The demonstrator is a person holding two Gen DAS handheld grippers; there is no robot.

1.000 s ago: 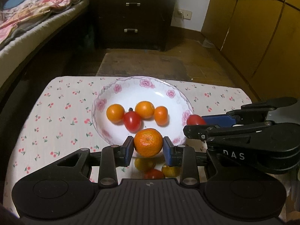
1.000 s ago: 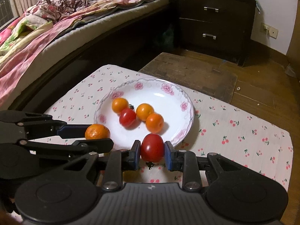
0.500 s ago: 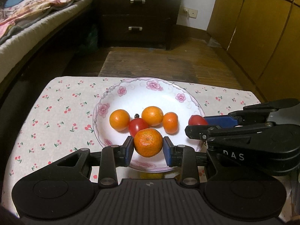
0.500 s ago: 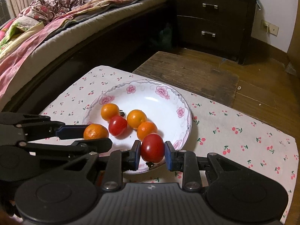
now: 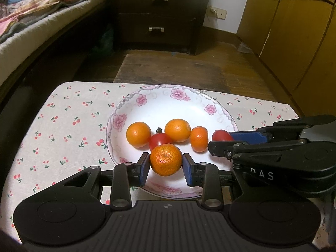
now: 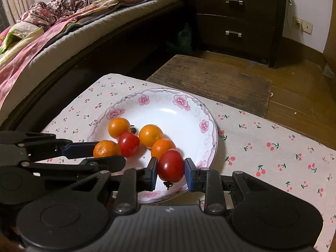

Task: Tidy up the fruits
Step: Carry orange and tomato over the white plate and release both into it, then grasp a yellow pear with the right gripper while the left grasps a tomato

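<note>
The left gripper [image 5: 166, 166] is clamping a round, dimpled orange mandarin [image 5: 166, 159] between its blue pads, jaws drawn in just to the fruit's width. The right gripper [image 6: 170, 173] is doing the same with a glossy red oval tomato [image 6: 171, 165], whose dark stem is hanging below the pads. Both grippers are pointing steeply down over the near part of the white porcelain plate with a pink flower border [image 6: 206, 130], which is sitting on a table covered with a white cherry-print cloth [image 6: 273, 147].

Inside the plate, three smaller smooth orange mandarins [image 5: 177, 130] and one red cherry tomato [image 5: 159, 141] are lying clustered together near the middle. The held mandarin is hanging just in front of that red tomato, and the held tomato is hanging beside the rightmost mandarin.

The step in hand appears to be delivering two more fruits into the plate. The next move probably calls for lowering each fruit until it is resting on bare porcelain, then spreading the jaws gently so neither fruit rolls into its neighbours or over the rim.
</note>
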